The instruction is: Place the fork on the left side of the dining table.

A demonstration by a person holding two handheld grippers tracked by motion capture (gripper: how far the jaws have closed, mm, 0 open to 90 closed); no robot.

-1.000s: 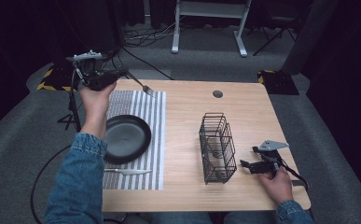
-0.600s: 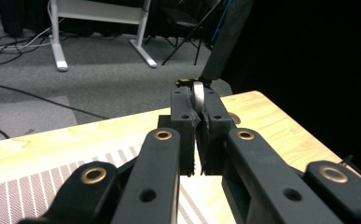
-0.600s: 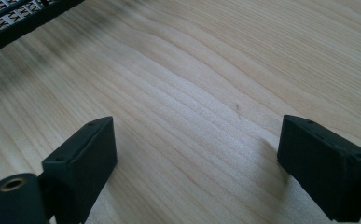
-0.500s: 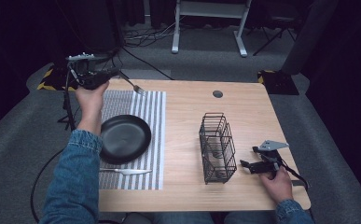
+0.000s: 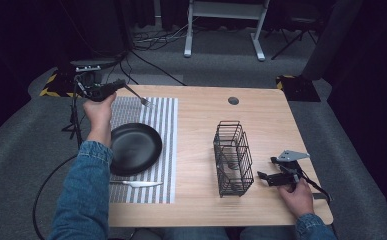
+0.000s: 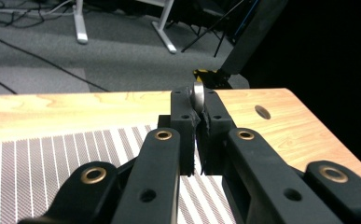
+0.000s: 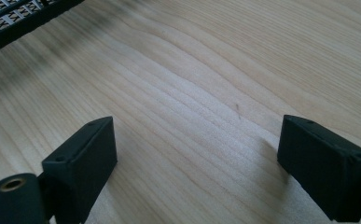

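Note:
My left gripper (image 5: 117, 90) hangs over the far left corner of the striped placemat (image 5: 162, 120), shut on the handle of a metal fork (image 5: 144, 101) whose tines point right, low over the mat. In the left gripper view the jaws (image 6: 197, 107) are pressed together with the fork's rounded metal end (image 6: 198, 93) showing between the tips. A black plate (image 5: 133, 147) lies on the mat, with a knife (image 5: 137, 184) in front of it. My right gripper (image 5: 262, 176) rests on the table right of a black wire basket (image 5: 233, 157), open, with bare wood between its jaws (image 7: 197, 158).
The wooden table (image 5: 206, 125) has a round cable hole (image 5: 233, 100) near its far edge. The basket's mesh edge (image 7: 24, 21) lies close ahead of the right gripper. Desk legs and cables stand on the grey carpet beyond the table.
My left hand has come down and a little to the left with the fork, nearer the mat's far left corner. The right gripper has stayed put.

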